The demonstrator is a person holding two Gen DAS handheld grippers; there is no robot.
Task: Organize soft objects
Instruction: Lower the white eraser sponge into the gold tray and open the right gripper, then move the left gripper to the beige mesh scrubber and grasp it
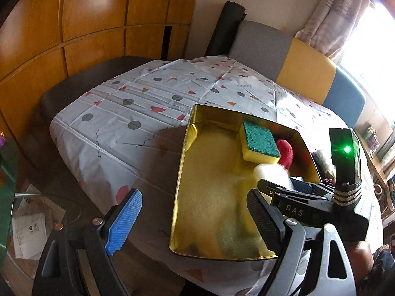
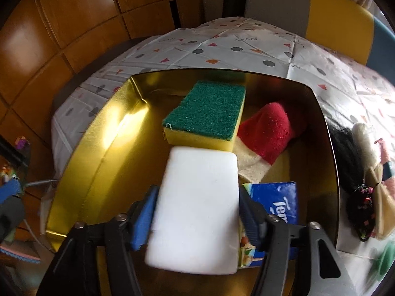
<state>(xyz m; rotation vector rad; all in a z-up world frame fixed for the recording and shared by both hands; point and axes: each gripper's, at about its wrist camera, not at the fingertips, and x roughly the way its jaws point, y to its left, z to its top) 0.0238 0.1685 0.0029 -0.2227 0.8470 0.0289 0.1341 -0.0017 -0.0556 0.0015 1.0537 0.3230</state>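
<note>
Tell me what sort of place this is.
Most likely a room in a home, perhaps a dining corner: a table under a patterned tablecloth, wooden cabinet doors along the wall, a curtained window, and a cushioned bench back behind the table.

Gold metal tray (image 2: 74, 185), shiny, rectangular with rounded corners, lying flat on patterned tablecloth. Inside, toward far end: yellow sponge (image 2: 207, 116) with green scouring face up, lying flat. Just right of it and touching: red-and-cream fabric piece (image 2: 266, 133), fuzzy, bunched with red end raised. Near right: blue tissue pack (image 2: 276, 197), flat, partly hidden. Nearest: white foam block (image 2: 197, 204), rectangular with rounded corners, unmarked, far edge meeting the sponge's yellow side, flanked by the right gripper's fingers. Outside, right of tray: black, cream and pink plush items (image 2: 363, 172) on the cloth.
</note>
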